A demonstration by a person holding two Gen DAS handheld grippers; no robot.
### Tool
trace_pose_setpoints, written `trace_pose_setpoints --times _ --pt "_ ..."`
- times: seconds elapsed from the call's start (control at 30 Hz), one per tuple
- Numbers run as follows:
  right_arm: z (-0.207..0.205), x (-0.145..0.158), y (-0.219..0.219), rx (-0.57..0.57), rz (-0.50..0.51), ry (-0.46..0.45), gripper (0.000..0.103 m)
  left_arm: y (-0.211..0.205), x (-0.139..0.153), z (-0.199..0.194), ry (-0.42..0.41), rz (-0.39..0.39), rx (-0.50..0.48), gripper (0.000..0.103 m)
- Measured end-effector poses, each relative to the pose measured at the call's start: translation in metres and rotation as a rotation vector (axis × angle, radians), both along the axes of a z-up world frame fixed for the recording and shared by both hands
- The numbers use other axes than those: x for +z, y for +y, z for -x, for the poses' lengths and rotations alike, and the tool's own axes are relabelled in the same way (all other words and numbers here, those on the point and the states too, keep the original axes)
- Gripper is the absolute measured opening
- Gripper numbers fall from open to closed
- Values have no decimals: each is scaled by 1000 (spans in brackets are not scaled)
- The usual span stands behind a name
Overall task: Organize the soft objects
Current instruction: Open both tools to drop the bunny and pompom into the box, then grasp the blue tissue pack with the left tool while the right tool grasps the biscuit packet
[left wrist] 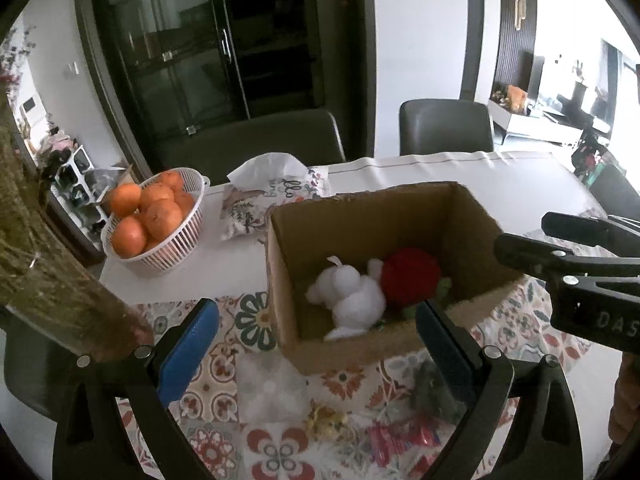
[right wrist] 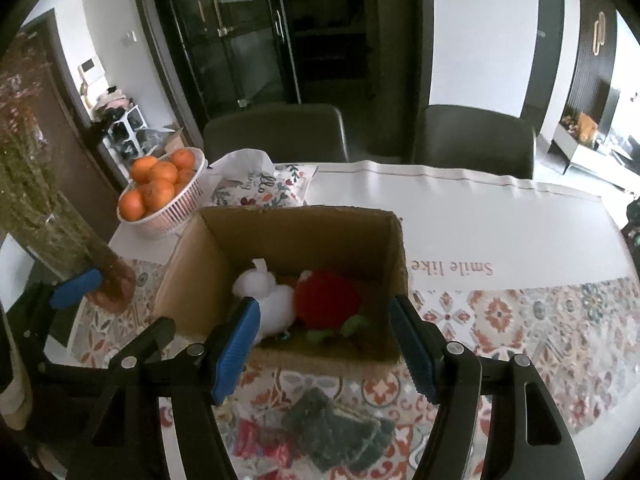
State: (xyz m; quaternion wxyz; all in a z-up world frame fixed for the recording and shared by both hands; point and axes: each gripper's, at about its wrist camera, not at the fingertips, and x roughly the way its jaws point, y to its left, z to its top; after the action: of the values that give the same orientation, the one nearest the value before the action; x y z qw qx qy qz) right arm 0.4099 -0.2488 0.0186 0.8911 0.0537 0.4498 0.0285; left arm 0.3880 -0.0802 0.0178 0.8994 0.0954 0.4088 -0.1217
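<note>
You've got the white plush (right wrist: pixel 268 300) & red plush (right wrist: pixel 326 300) in the box (right wrist: pixel 288 232) already. Both grippers, left (left wrist: pixel 316 344) & right (right wrist: pixel 324 344), are spread and empty. Dark cloth (right wrist: pixel 336 432) & red bits (right wrist: pixel 260 440) left on the near bench.

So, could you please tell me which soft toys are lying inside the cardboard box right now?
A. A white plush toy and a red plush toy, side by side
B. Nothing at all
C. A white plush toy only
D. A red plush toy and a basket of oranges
A: inside the cardboard box a white plush toy lies on the left with a red plush toy right next to it.
</note>
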Motion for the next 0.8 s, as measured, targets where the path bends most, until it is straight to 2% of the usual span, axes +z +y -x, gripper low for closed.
trace_pose_setpoints --times 0.47,0.8 --pt "100 25 10 -46 61 -74 68 11 14 86 -34 -16 -69 100" --pt "158 18 25 -47 73 -68 68 24 4 140 -29 -17 -106 100"
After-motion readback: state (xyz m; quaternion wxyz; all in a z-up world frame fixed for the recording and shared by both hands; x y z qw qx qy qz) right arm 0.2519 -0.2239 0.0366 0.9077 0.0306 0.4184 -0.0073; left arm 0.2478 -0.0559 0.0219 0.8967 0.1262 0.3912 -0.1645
